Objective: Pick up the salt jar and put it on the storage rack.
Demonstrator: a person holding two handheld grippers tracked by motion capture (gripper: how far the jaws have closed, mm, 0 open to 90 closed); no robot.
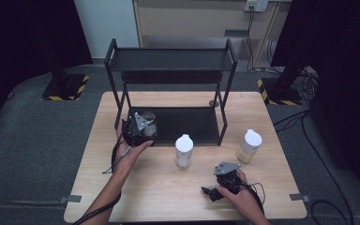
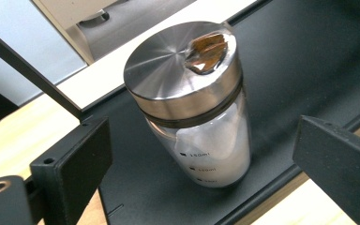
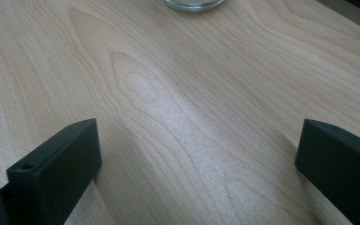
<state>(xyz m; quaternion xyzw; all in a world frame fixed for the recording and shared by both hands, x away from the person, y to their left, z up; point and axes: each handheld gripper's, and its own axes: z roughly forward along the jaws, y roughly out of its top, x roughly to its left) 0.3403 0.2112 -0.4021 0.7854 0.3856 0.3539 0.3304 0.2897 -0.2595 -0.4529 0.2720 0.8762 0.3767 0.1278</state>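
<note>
while the left gripper (image 2: 201, 164) fingers (image 2: 72, 164) gape wide, the jar (image 2: 197, 108) stands untouched between them

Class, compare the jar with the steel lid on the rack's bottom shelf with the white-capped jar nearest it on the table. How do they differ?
The steel-lidded jar has a brushed metal lid with a brownish opening; the white-capped jar has a plain white top. The steel-lidded jar stands on the black rack, the white-capped jar on the bare wooden table. The open left gripper frames the steel-lidded jar; no gripper is at the white-capped jar. Both stand upright and hold pale contents.
</note>
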